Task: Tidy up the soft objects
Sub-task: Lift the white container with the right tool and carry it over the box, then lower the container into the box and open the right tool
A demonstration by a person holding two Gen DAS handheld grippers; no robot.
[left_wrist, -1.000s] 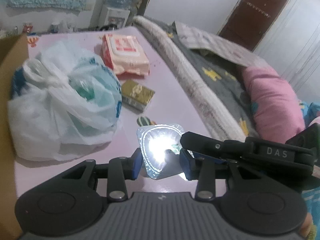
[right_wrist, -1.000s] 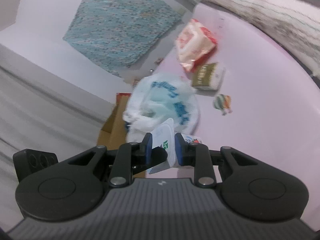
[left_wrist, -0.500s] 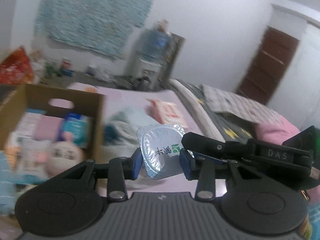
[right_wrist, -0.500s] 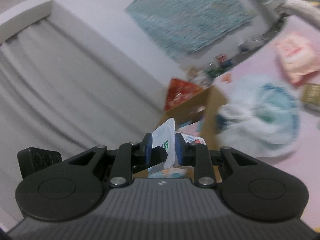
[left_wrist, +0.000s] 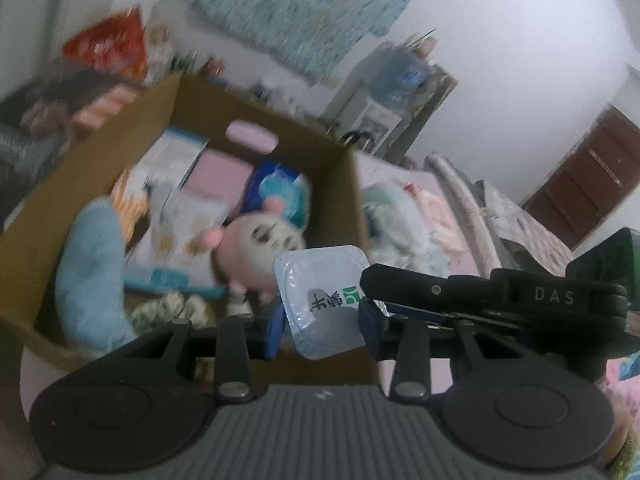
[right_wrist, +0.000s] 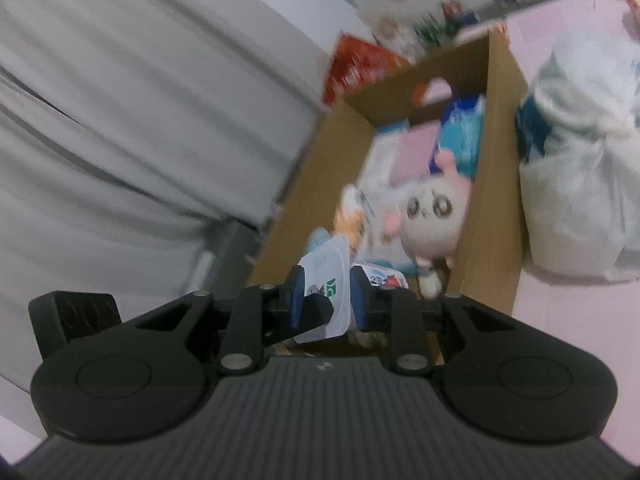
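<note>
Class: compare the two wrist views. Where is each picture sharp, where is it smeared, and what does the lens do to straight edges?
Left wrist view: the foil-lidded white cup between the tool's pads is sharp; the brown cardboard box and pink plush doll smear. Right wrist view: the same cup is crisp, the grey curtain soft, and the box edge bows from fisheye distortion.

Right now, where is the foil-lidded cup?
The foil-lidded cup is clamped between both grippers, left gripper and right gripper, hanging over the near edge of the cardboard box, just in front of the pink plush doll.
</note>
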